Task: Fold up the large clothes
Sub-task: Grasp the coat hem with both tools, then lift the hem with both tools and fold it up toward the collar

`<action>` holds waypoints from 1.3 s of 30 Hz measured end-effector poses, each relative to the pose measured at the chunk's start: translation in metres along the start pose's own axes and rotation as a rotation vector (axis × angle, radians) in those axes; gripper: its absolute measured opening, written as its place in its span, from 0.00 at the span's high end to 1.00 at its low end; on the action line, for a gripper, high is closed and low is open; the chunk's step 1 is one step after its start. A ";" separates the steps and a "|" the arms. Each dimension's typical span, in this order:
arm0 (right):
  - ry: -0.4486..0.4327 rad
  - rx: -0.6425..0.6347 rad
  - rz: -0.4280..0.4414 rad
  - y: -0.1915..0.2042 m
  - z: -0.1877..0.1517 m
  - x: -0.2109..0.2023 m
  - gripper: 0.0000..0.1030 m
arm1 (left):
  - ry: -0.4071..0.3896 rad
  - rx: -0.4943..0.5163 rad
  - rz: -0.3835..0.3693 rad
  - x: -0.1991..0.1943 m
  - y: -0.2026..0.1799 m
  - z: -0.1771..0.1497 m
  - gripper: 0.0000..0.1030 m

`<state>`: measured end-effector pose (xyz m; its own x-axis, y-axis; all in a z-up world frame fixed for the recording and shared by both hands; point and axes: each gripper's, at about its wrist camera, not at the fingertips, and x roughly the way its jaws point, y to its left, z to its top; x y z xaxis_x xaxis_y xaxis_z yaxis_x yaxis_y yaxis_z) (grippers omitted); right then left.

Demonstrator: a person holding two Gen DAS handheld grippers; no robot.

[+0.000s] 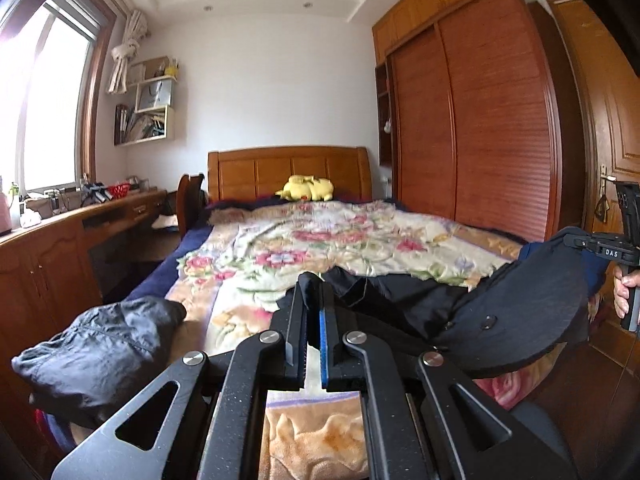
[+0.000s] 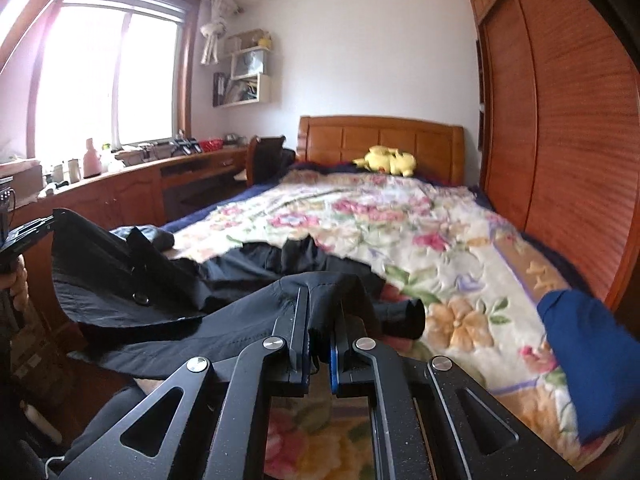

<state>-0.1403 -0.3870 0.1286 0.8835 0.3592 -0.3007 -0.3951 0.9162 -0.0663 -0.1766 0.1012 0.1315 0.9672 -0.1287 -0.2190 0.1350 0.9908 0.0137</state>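
Holding the black garment [image 1: 500, 312] up off the floral bedspread [image 1: 320, 236], I have my left gripper [image 1: 314, 292] and right gripper [image 2: 322, 312] each clamped on an edge, spread apart so it hangs open for folding.

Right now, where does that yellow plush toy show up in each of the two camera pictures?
Left wrist view: the yellow plush toy lies just above the picture's centre, at the head of the bed, against the wooden headboard.
Right wrist view: the yellow plush toy sits right of centre in the upper half, against the same wooden headboard.
Shared landmark: the floral blanket spreads from the toy toward both cameras.
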 end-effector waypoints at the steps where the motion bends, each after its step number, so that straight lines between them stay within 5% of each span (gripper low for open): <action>1: -0.001 -0.009 -0.003 0.000 -0.003 -0.006 0.94 | -0.006 0.001 -0.003 -0.003 0.000 0.000 0.95; 7: 0.015 -0.037 0.008 0.005 -0.019 -0.008 0.94 | 0.002 0.011 -0.002 -0.004 0.001 -0.012 0.95; 21: 0.089 -0.012 -0.035 -0.014 -0.001 0.078 0.94 | 0.087 0.005 0.053 0.071 0.013 -0.030 0.95; 39: 0.192 -0.078 -0.204 -0.034 0.093 0.303 0.94 | 0.192 0.045 0.196 0.299 0.043 0.042 0.95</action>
<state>0.1639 -0.2931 0.1280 0.8858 0.1215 -0.4480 -0.2387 0.9469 -0.2152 0.1278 0.1031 0.1079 0.9176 0.0804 -0.3892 -0.0377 0.9925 0.1162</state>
